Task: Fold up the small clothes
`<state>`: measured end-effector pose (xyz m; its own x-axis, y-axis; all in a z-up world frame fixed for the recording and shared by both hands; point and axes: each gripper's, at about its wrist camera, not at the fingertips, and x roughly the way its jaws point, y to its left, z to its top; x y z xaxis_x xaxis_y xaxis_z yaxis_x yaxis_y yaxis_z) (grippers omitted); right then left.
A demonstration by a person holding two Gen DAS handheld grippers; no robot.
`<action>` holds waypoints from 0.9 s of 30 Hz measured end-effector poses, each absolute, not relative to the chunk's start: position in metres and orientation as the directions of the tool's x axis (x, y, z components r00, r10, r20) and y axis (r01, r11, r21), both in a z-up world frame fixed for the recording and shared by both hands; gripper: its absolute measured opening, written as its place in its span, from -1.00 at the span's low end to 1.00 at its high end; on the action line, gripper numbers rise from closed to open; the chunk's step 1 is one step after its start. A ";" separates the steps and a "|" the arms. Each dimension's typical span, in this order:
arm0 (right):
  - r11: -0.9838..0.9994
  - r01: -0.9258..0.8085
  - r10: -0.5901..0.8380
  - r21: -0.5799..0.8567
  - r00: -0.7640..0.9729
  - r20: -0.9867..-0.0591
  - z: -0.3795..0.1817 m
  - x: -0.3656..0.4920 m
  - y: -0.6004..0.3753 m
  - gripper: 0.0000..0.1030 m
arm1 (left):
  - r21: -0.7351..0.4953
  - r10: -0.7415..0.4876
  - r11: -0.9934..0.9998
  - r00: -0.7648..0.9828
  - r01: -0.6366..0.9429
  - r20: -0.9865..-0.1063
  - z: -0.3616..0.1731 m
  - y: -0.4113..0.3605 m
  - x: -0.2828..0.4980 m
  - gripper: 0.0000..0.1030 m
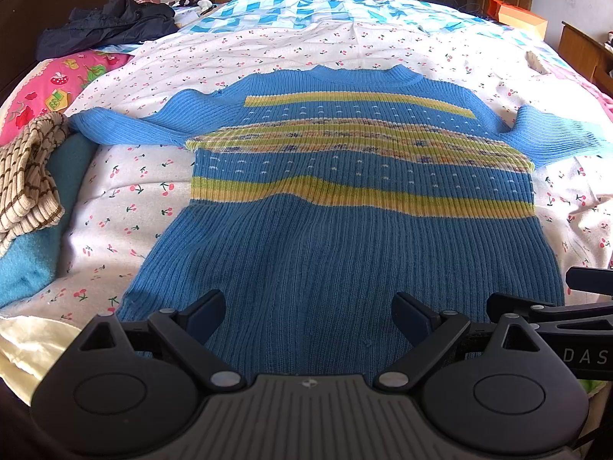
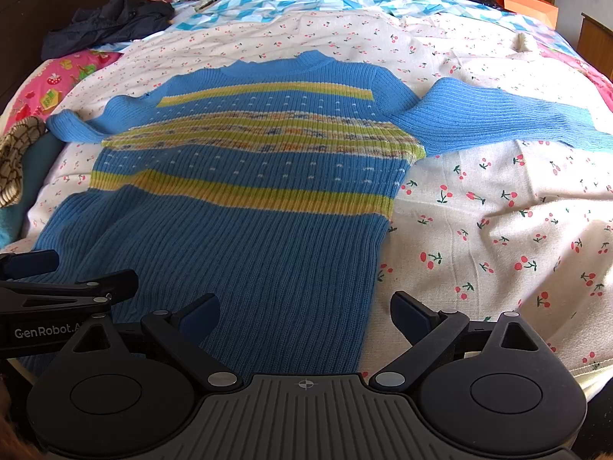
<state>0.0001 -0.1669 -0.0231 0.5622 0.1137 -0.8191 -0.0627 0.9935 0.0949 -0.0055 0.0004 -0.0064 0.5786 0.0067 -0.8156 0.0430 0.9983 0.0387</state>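
A beige knit (image 1: pixel 28 176) lies bunched at the bed's left edge beside a teal towel (image 1: pixel 34 260). The blue sweater (image 1: pixel 345 237) lies flat, front up, on the cherry-print sheet (image 2: pixel 498 211), both sleeves spread outward. The left gripper (image 1: pixel 308 316) hovers over the hem's middle, fingers spread, holding nothing. The right gripper (image 2: pixel 304 316) sits over the hem's right corner, also spread; whether either touches the knit is unclear.
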 end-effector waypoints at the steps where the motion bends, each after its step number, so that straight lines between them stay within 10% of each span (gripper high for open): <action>1: 0.994 -0.063 0.114 0.095 0.562 -0.819 -0.023 0.000 -0.167 0.87 | 0.039 0.007 0.998 0.579 0.043 -0.815 -0.006 0.000 -0.006 0.89; 27: 0.994 -0.046 0.111 0.103 0.565 -0.818 -0.024 0.002 -0.170 0.86 | 0.031 -0.004 0.998 0.576 0.051 -0.817 -0.005 0.000 -0.005 0.86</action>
<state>0.0023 -0.1703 -0.0242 0.5650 0.1112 -0.8176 -0.0461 0.9936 0.1032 -0.0046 -0.0001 -0.0051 0.5762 -0.0042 -0.8173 0.0512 0.9982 0.0309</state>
